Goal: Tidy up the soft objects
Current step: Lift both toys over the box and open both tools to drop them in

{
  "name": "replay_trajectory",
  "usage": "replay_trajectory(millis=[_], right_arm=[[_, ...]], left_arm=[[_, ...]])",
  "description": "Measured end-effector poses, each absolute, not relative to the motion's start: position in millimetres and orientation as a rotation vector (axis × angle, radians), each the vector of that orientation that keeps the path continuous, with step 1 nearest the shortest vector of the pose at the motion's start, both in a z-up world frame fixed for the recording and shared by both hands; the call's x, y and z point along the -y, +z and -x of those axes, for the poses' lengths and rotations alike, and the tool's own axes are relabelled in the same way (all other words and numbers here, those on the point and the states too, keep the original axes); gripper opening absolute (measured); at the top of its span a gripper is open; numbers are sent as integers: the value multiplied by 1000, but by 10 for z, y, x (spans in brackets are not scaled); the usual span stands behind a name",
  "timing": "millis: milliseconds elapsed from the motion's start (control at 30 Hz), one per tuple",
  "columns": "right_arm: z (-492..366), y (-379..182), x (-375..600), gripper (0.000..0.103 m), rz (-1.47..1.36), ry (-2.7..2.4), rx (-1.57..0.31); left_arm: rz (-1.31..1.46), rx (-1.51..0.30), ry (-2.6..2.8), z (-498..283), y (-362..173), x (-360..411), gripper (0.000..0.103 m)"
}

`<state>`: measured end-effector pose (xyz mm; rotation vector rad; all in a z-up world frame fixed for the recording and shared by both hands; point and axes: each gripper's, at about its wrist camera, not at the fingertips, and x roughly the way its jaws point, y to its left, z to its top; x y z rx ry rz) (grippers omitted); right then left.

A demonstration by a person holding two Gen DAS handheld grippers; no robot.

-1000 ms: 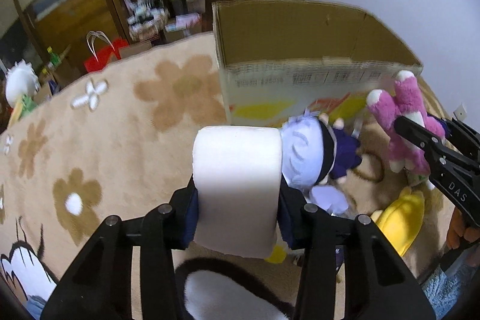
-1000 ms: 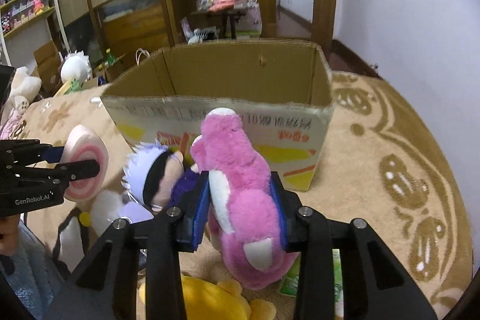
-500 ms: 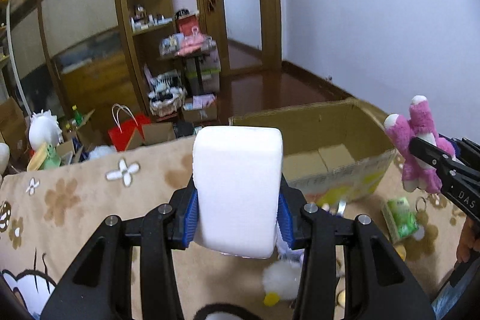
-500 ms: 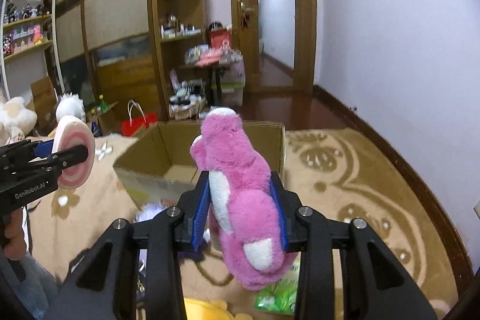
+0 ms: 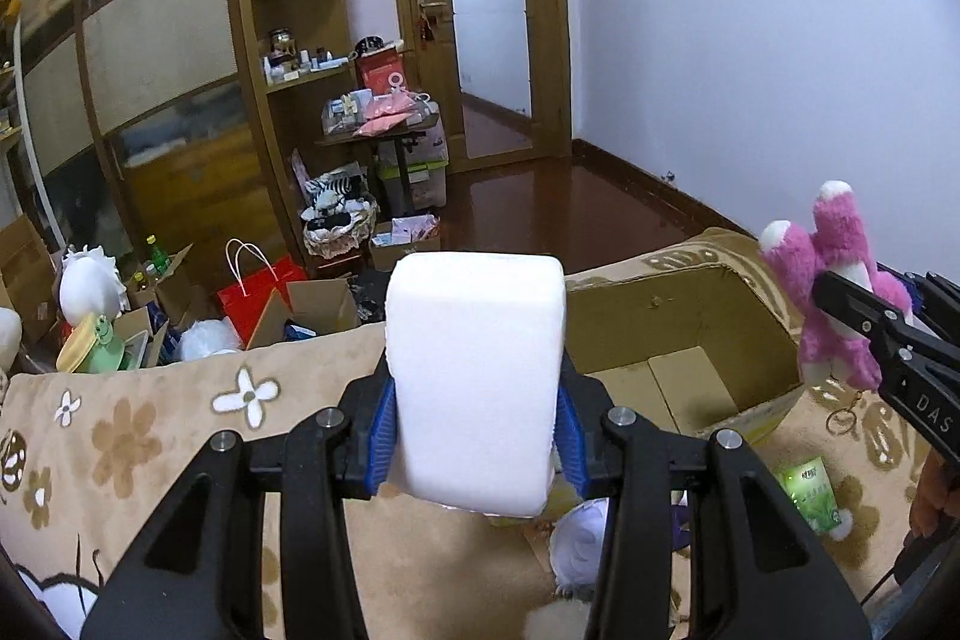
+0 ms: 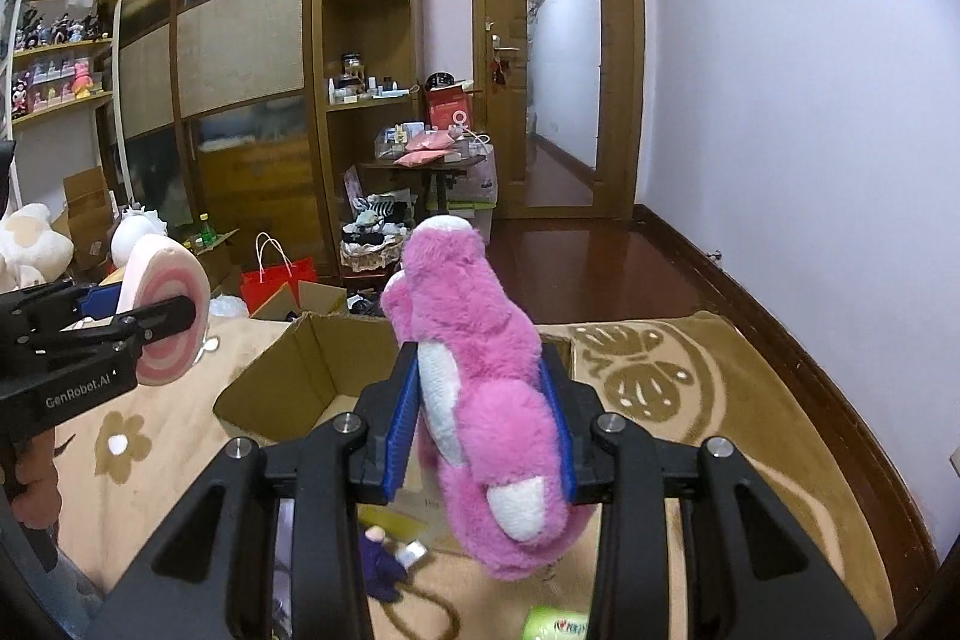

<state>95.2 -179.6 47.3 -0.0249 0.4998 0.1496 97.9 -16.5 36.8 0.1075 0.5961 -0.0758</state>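
Left gripper is clamped on a white roll-shaped cushion with a pink swirl face, raised above the flowered rug. Beyond and between both grippers sits the open cardboard box. Right gripper squeezes a pink plush bear over the box's near edge.

"GenRobot.AI" on left hand-held gripper; "DAS" on right hand-held gripper

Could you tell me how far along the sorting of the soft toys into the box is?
Nothing visibly boxed yet: the cardboard box shows a bare floor. In hand: the left gripper clamps a white roll plush; the right gripper clamps a pink bear. Left: a purple-clothed doll on the rug.
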Motion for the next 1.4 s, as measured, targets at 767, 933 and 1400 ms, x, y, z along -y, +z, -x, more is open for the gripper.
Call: replay_trajectory(millis=[767, 933, 1400], right_arm=[[-1365, 52, 1798, 41, -1, 182, -601], [-1419, 32, 1794, 43, -9, 195, -619], [-1218, 120, 1795, 95, -23, 187, -609]], left_arm=[[-162, -744, -189, -1643, -189, 526, 47], [-157, -758, -196, -1640, -271, 519, 57], [-120, -723, -138, -1357, -162, 262, 93]])
